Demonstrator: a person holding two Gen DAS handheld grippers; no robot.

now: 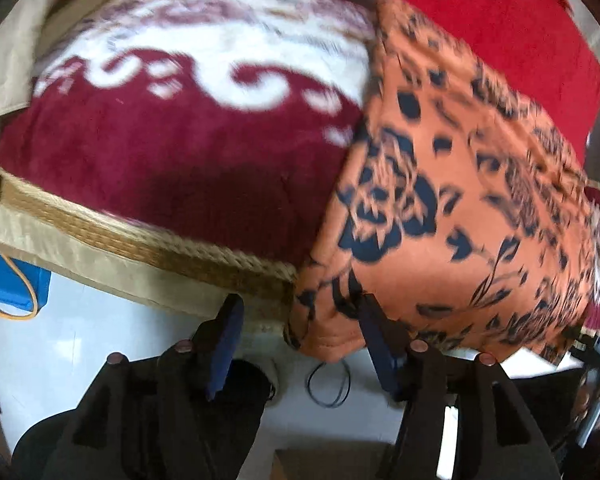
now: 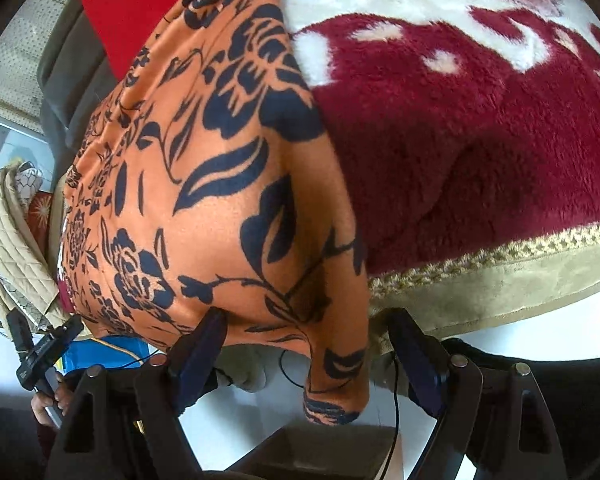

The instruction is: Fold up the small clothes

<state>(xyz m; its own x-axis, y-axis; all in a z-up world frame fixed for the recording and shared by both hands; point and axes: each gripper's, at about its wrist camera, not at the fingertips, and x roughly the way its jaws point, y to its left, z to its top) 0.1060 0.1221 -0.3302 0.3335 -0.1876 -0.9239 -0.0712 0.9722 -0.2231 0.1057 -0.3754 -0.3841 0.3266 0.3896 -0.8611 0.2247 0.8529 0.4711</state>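
Note:
An orange garment with a dark floral print (image 1: 452, 208) lies on a plush red and white blanket (image 1: 172, 128), and its near edge hangs over the bed's front. My left gripper (image 1: 300, 320) is open at that hanging edge, its right finger (image 1: 376, 336) against the cloth. In the right wrist view the same garment (image 2: 204, 184) drapes down, and a corner hangs between the fingers of my right gripper (image 2: 304, 334), which is open. The left wrist view is blurred.
A red cloth (image 1: 500, 40) lies behind the garment. The blanket has a gold braided border (image 2: 500, 252). Below is white floor with a black cable (image 1: 328, 384), a blue object (image 1: 8, 280) and a quilted beige cloth (image 2: 8, 240).

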